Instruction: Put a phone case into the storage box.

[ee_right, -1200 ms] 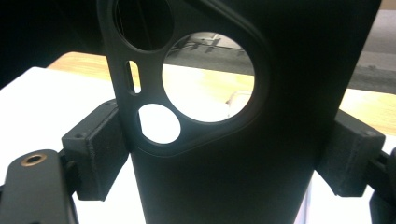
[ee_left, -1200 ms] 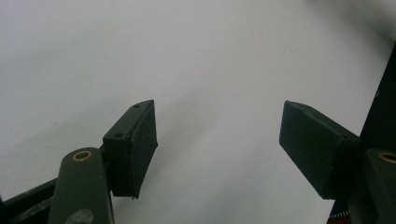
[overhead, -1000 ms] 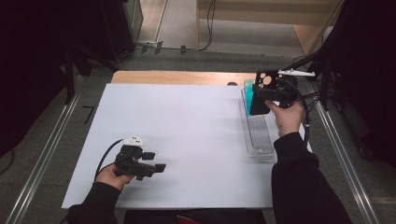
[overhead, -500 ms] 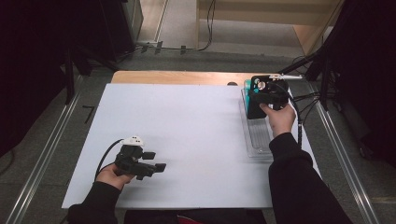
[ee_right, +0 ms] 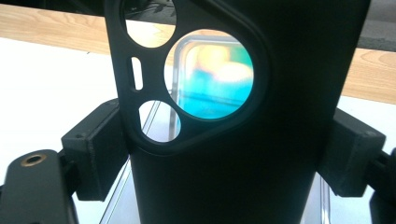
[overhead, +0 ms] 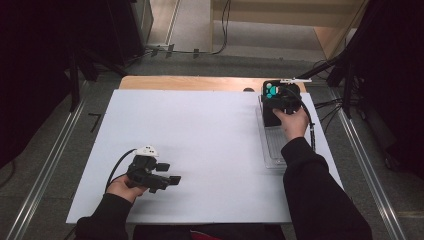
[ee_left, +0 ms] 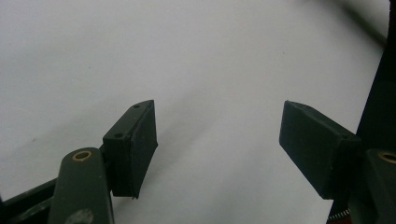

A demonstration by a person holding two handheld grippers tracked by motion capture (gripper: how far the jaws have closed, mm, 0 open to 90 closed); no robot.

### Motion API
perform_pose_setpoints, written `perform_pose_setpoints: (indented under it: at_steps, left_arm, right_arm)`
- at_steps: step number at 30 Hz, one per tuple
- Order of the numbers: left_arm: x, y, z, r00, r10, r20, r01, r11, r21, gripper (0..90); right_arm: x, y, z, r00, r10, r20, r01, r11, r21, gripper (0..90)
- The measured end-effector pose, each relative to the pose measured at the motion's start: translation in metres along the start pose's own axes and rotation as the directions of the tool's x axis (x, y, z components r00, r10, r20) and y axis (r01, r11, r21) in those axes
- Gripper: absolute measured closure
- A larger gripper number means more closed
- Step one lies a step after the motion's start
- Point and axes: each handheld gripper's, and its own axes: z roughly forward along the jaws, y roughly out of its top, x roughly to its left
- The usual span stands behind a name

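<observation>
While the right gripper (ee_right: pixel 224 154) pinches it from both sides, the black phone case (ee_right: pixel 233 116) stands on end, its long axis running up and down in the right gripper view and its camera cutout (ee_right: pixel 191 74) at the upper end. Through that cutout shows a clear plastic tray (ee_right: pixel 187 44) with something teal and blurred inside it. Both fingers (ee_right: pixel 95 149) press flat against the case's long edges, so the grip is closed on it. Seen from the high view, the case (overhead: pixel 272 107) hangs over the far end of the clear tray (overhead: pixel 272 150), which lies lengthwise along the right edge of the white sheet (overhead: pixel 210 135) covering the worktop (overhead: pixel 190 82). A person's right hand (overhead: pixel 292 122) carries the gripper (overhead: pixel 280 95) there, with teal pieces visible by its top. Well apart, near the front left of the sheet, the left gripper (overhead: pixel 172 180) rests in the left hand (overhead: pixel 122 187), lying level and pointing rightward in the high view. Its fingers (ee_left: pixel 135 149) stand spread with nothing between them but bare white sheet.
</observation>
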Motion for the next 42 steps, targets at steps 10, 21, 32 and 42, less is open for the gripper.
perform_pose_setpoints:
  at_steps: [10,21,32,42]
  left_arm:
    - [0.000,0.000,0.000,1.0000,0.002,0.006,-0.002,1.0000,-0.002,27.5]
    - [0.002,0.000,0.000,1.0000,0.001,0.005,-0.001,1.0000,-0.005,27.5]
    - [0.002,-0.001,-0.001,1.0000,-0.005,0.004,0.005,1.0000,-0.005,27.5]
    - [0.002,-0.001,-0.002,1.0000,-0.009,0.003,0.009,0.9999,-0.006,27.5]
  right_arm:
    - [-0.002,0.012,0.011,0.9989,0.044,-0.014,-0.044,0.999,0.002,12.3]
    - [0.000,0.012,0.015,0.9991,0.032,-0.027,-0.031,0.999,0.026,2.2]
    - [0.007,0.018,-0.008,0.9992,0.010,-0.040,-0.008,0.999,0.042,0.0]
    - [0.017,0.023,-0.033,0.9970,-0.015,-0.076,0.018,0.999,0.043,0.0]
